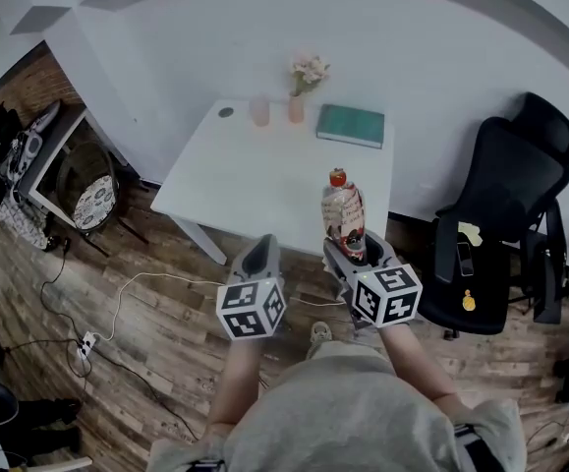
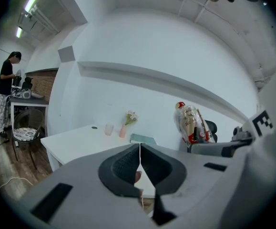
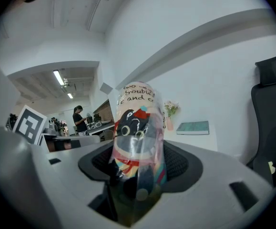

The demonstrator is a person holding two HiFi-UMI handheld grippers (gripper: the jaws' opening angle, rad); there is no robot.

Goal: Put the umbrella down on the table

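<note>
Gripping sleeved umbrella [image 1: 343, 209]: right tool [image 1: 354, 248] | left tool [image 1: 257, 258] clenched | vase [image 1: 296, 110] holds flowers [image 1: 309, 70]

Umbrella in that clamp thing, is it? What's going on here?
A person stands at a white table, a gripper in each hand. The right gripper is shut on a folded umbrella, held upright near the table's front edge, not yet set down. The left gripper is shut and empty. A book, vase and cup sit at the far side.
</note>
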